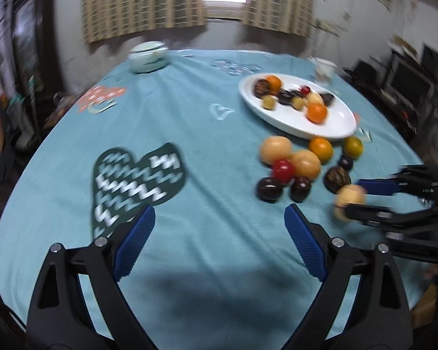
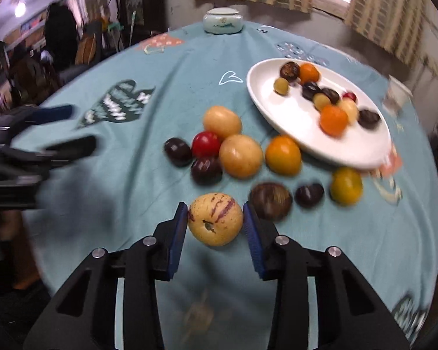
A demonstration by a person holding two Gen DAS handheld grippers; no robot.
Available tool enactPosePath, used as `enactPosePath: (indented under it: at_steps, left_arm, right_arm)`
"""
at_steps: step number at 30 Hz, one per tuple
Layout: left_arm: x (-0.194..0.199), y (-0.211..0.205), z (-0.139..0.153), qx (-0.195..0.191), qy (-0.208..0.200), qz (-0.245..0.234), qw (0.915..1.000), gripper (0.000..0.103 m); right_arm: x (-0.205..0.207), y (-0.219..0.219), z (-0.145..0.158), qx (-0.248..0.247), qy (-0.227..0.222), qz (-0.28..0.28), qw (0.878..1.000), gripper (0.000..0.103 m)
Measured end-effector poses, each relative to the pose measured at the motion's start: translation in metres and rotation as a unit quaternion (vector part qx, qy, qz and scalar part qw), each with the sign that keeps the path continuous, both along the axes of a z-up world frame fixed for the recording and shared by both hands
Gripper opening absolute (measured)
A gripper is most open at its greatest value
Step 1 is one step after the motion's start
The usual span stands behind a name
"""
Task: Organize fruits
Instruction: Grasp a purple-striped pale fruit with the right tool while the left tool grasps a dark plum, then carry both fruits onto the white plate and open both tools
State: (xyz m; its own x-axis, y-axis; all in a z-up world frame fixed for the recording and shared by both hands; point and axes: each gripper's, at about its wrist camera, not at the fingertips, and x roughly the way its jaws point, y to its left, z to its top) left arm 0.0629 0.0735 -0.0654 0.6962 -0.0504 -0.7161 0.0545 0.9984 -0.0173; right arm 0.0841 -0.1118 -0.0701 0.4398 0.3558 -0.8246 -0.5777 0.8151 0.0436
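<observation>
My right gripper (image 2: 215, 217) is shut on a pale yellow fruit with purple streaks (image 2: 215, 218) and holds it above the blue cloth; it also shows in the left wrist view (image 1: 350, 198). A white oval plate (image 2: 300, 119) holds several small fruits. Loose fruits lie beside it: two tan ones (image 2: 240, 155), a red one (image 2: 206, 144), an orange one (image 2: 283, 154), dark plums (image 2: 178, 151), a brown one (image 2: 270, 200) and a yellow-green one (image 2: 346, 186). My left gripper (image 1: 219, 221) is open and empty above the cloth, left of the pile.
A pale lidded jar (image 1: 148, 57) stands at the table's far edge. A white cup (image 1: 324, 68) stands behind the plate (image 1: 333, 119). The round table has a blue patterned cloth (image 1: 189, 122). Furniture and clutter surround the table.
</observation>
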Motion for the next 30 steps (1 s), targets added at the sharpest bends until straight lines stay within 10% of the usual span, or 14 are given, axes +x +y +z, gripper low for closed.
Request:
enactPosePath:
  at_steps: [5,11,18,30]
  left_arm:
    - [0.034,-0.030,-0.020,0.018,0.017,-0.059,0.9980,0.088]
    - [0.059,-0.041,-0.041,0.022,0.053,-0.079,0.9952,0.052]
    - [0.068,-0.048,-0.050,0.008,0.061,-0.103,0.9928,0.038]
    - [0.056,-0.042,-0.039,-0.026,0.047,-0.094,0.9941,0.032]
  right_arm:
    - [-0.030,-0.045,-0.006,0.016,0.005,-0.057,0.998,0.040]
    - [-0.027,-0.070,-0.020,0.034,0.025,-0.093,0.995,0.040]
    - [-0.017,-0.071,-0.024,0.047,0.033,-0.100,0.993,0.040]
    - [-0.006,-0.060,-0.036,0.047,0.050,-0.098,0.993,0.039]
